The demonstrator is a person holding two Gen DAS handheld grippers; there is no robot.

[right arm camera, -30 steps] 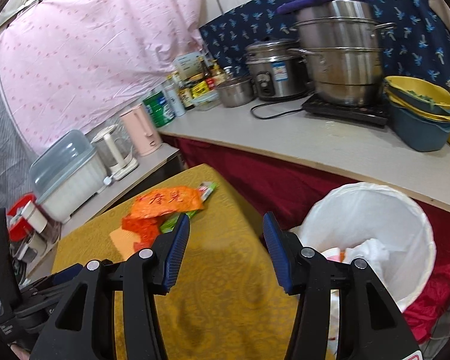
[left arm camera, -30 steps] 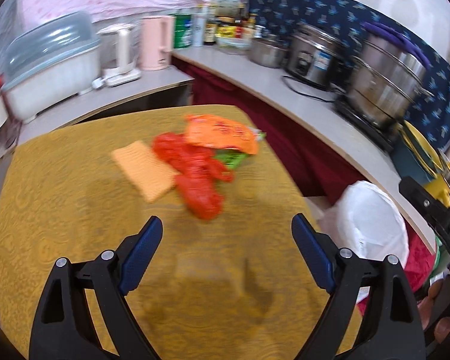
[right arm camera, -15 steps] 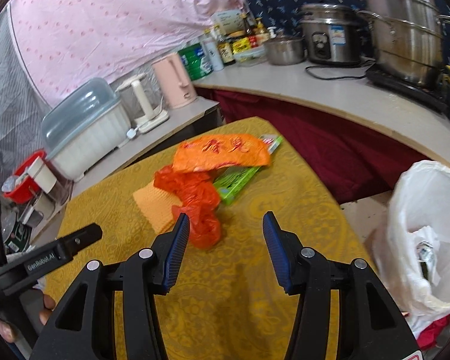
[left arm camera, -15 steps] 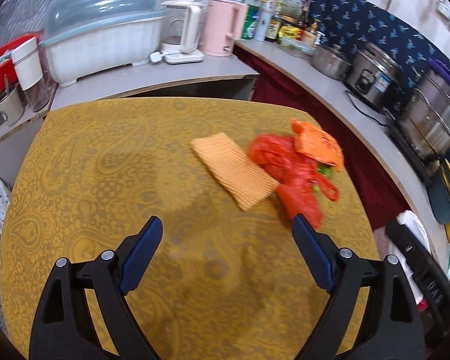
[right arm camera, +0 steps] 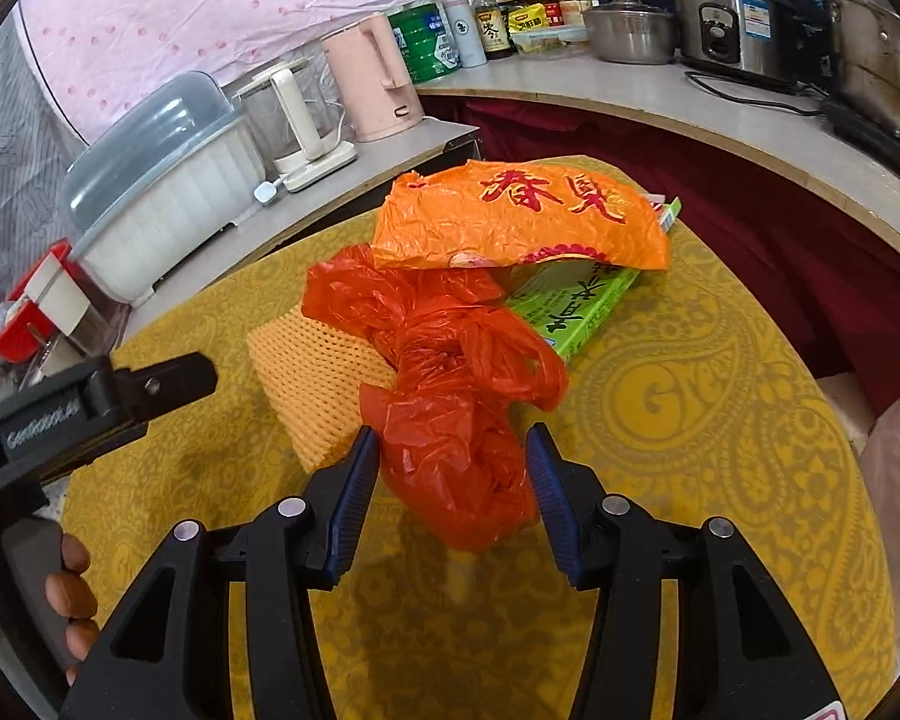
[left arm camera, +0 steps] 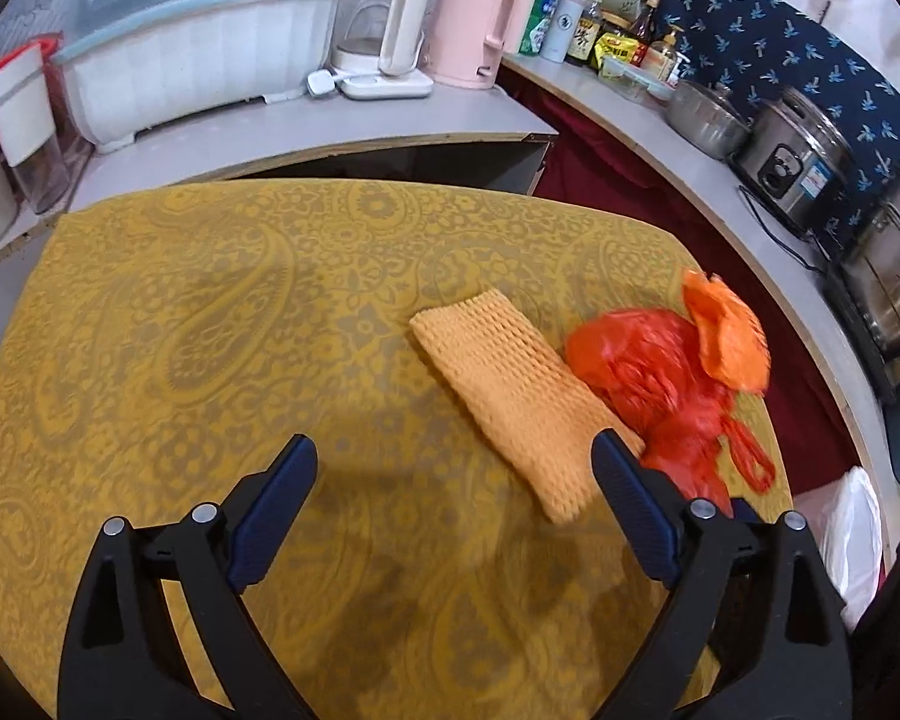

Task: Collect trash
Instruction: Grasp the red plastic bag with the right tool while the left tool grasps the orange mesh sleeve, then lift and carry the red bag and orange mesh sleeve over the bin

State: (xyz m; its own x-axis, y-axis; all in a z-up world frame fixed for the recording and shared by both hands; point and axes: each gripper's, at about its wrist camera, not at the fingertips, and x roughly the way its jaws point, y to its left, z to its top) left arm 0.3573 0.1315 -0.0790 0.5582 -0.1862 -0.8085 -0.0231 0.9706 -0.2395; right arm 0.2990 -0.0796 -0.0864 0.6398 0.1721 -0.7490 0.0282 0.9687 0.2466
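A crumpled red plastic bag (right arm camera: pixel 450 408) lies on the yellow patterned table (right arm camera: pixel 690 420). My right gripper (right arm camera: pixel 450 492) is open, its jaws on either side of the bag's near end. Behind the bag lie an orange wrapper with red characters (right arm camera: pixel 522 222), a green packet (right arm camera: pixel 576 306) and an orange foam net (right arm camera: pixel 312 372). My left gripper (left arm camera: pixel 453 510) is open and empty above the table, just left of the foam net (left arm camera: pixel 516 396), with the red bag (left arm camera: pixel 654 372) and the orange wrapper (left arm camera: pixel 726 330) at its right.
A white-lined trash bin (left arm camera: pixel 852 522) stands off the table's right edge. The counter behind holds a covered dish rack (right arm camera: pixel 162 192), a white kettle (right arm camera: pixel 294 120), a pink kettle (right arm camera: pixel 378 84), bottles and steel pots (right arm camera: pixel 732 12). The left gripper's body (right arm camera: pixel 78 408) shows at the right view's left.
My right gripper moved forward and down until its jaws stand around the red bag. My left gripper swung left and closer to the table, toward the foam net. Both stayed open.
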